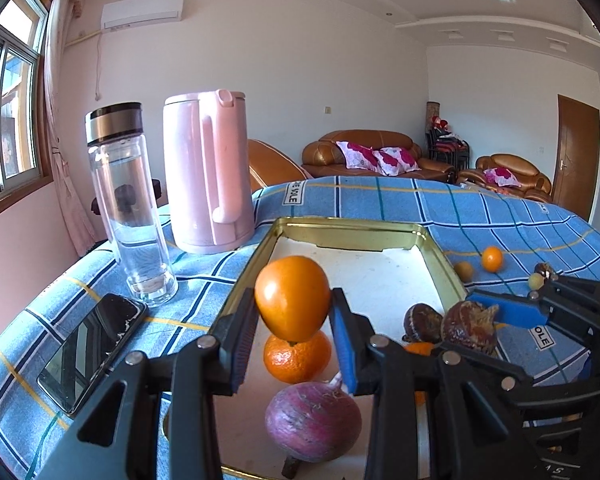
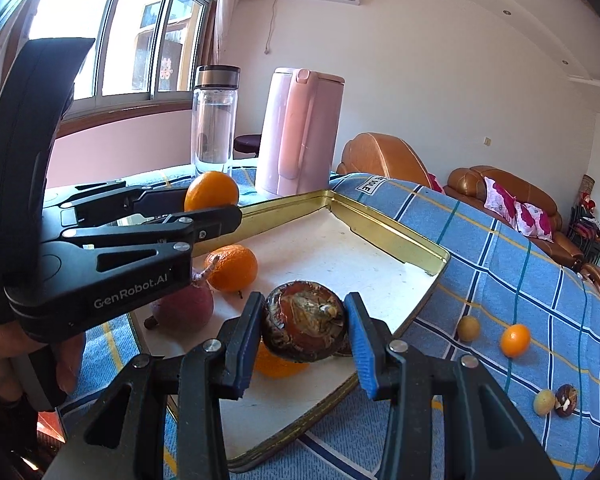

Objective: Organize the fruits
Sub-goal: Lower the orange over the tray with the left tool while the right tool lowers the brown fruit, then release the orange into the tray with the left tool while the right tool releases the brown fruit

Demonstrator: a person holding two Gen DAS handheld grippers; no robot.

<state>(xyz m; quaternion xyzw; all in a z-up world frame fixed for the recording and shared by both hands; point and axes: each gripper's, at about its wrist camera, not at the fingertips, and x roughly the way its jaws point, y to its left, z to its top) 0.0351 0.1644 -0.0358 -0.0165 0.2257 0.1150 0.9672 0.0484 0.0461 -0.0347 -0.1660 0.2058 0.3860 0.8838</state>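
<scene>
My left gripper (image 1: 294,312) is shut on a smooth orange (image 1: 292,298), held above the near left part of a gold-rimmed tray (image 1: 352,226) with a white floor. In the tray below it lie a mandarin (image 1: 297,356), a purple round fruit (image 1: 312,420) and a brown water chestnut (image 1: 422,322). My right gripper (image 2: 304,332) is shut on a second brown water chestnut (image 2: 304,326), just above the tray (image 2: 396,240) and over a partly hidden orange fruit (image 2: 278,364). The left gripper (image 2: 210,204) with its orange (image 2: 211,192) shows at the left of the right wrist view.
On the blue checked cloth right of the tray lie a kumquat (image 2: 515,340), two small yellow fruits (image 2: 469,328) and a brown chestnut (image 2: 566,400). A glass bottle (image 1: 130,208), a pink kettle (image 1: 208,172) and a phone (image 1: 92,352) stand left of the tray.
</scene>
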